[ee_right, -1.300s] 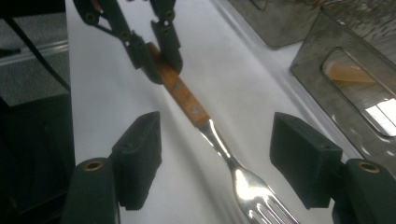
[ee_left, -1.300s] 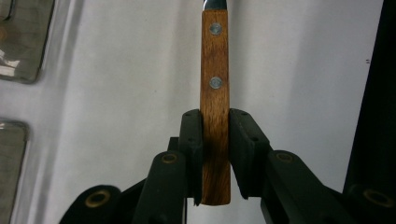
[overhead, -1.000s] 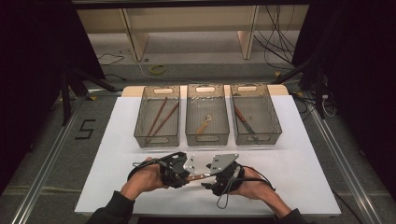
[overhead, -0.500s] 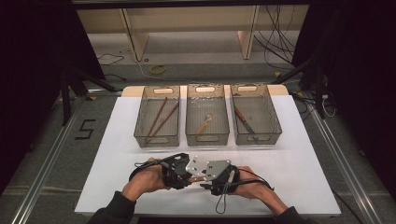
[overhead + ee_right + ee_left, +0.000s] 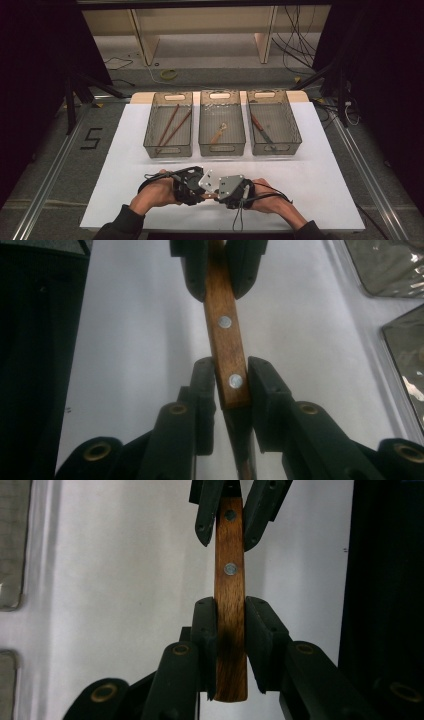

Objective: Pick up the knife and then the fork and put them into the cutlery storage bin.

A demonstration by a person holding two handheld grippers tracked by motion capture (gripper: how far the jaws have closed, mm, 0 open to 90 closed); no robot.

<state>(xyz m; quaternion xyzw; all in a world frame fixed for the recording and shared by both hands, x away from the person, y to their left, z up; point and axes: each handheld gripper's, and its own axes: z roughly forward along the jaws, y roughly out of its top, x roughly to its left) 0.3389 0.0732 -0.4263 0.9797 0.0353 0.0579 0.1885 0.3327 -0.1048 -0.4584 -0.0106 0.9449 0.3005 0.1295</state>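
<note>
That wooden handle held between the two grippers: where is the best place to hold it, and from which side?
Best across the handle's narrow edges, as both grippers do. Its broad riveted face stays free and its straight edges sit flat against the pads. The left gripper clamps the butt end; the right gripper, whose jaws have just been closing, takes the other end, coming from the opposite side.

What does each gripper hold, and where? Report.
Both clamp one riveted wooden handle: left gripper at its butt end, right gripper, jaws just closing, at the opposite end.
</note>
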